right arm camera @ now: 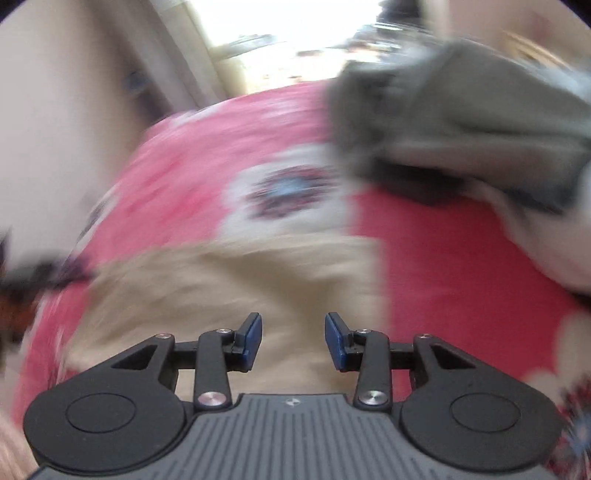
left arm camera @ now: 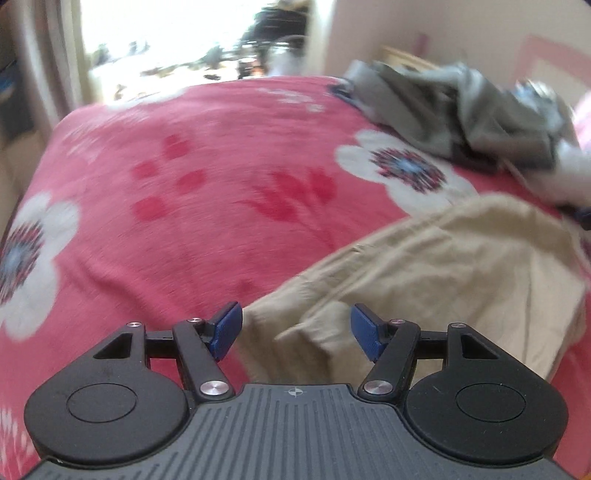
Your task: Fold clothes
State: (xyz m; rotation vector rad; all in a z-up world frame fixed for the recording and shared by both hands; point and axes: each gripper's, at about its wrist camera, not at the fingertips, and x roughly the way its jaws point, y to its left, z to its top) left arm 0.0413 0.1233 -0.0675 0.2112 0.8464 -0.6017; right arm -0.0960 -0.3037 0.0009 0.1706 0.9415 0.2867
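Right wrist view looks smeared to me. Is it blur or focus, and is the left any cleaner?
Right wrist view: motion blur; the beige garment and grey clothes pile smear while the right tongs stay crisp. Left wrist view: milder blur; the floral blanket is readable and the left tongs sharp. Both: window blown out, fisheye bends the bed edge.

Right wrist view motion-blurred; grey clothes pile (right arm camera: pixel 461 122) smeared, cut off at right edge.

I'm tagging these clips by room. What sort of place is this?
Probably a bedroom: a pink floral blanket spread over what looks like a bed, loose clothes such as beige trousers and a grey garment, and a bright window behind.
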